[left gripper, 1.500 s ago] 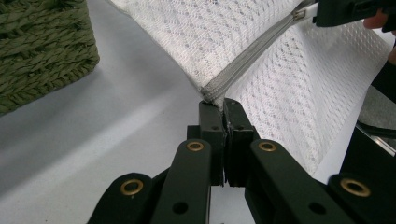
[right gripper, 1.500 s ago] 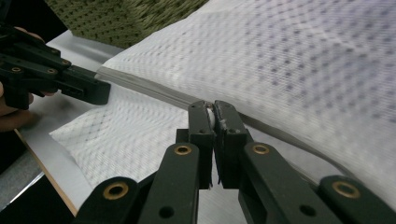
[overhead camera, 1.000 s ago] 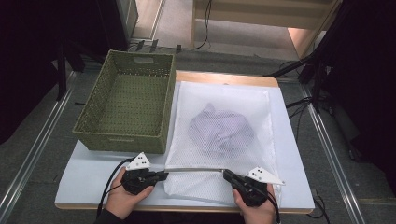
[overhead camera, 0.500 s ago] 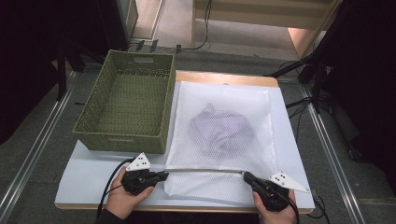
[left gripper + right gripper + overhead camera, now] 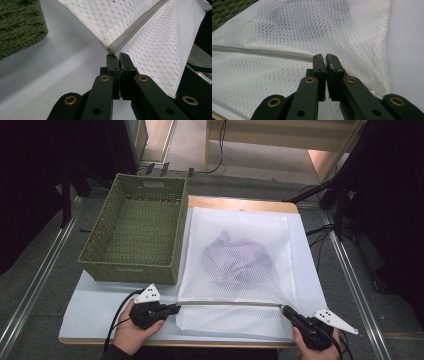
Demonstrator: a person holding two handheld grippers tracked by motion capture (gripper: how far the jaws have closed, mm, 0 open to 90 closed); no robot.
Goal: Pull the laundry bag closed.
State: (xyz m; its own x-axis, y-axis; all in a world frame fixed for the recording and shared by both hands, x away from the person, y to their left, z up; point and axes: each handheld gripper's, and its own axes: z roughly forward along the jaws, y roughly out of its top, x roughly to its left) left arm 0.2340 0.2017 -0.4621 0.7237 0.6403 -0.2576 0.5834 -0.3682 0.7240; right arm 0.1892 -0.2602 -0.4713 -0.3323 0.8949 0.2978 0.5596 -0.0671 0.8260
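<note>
High view: since a second ago my right gripper (image 5: 286,309) has travelled rightward along the grey zipper (image 5: 227,304) of the white mesh laundry bag (image 5: 235,270), from mid-bag to its right corner. I judge the zipper almost fully drawn, the closing step nearly complete. My left gripper (image 5: 176,307) holds position, jaws clamped on the zipper's left end (image 5: 113,48). In the right gripper view, the jaws pinch what appears to be the small white slider (image 5: 325,61). The bag lies flat just right of the green woven basket (image 5: 132,237), with a lilac crumpled garment (image 5: 237,261) inside.
</note>
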